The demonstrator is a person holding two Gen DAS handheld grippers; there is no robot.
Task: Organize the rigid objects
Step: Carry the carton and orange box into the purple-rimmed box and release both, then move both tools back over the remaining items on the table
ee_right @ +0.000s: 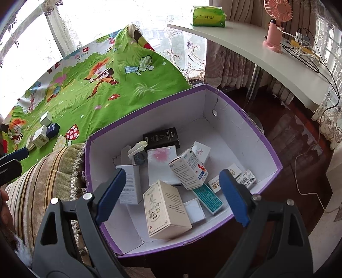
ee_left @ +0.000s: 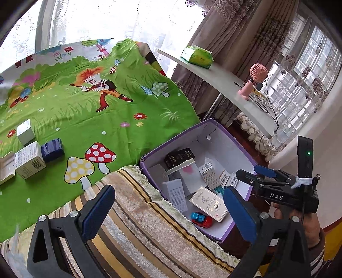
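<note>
A purple box with a white inside point(ee_left: 226, 145) point(ee_right: 245, 136) holds several small cartons, among them a cream carton point(ee_right: 165, 210), a black carton point(ee_right: 161, 136) and a red-and-blue toy car point(ee_left: 202, 219). On the green cartoon cloth point(ee_left: 119, 128) stand a white carton point(ee_left: 30, 160), a dark blue box point(ee_left: 52, 148) and a silver-white box point(ee_left: 25, 131). My left gripper point(ee_left: 168, 213) is open and empty over a striped cushion. My right gripper point(ee_right: 171, 194) is open and empty above the box; it also shows in the left wrist view point(ee_left: 248, 177).
A striped cushion point(ee_left: 136, 216) lies between the cloth and the box. A white desk point(ee_right: 252, 45) behind carries a green tissue pack point(ee_right: 208, 16), a pink fan point(ee_right: 275, 23) and cables. Curtains and windows stand beyond. Dark wooden floor point(ee_right: 284, 132) lies right of the box.
</note>
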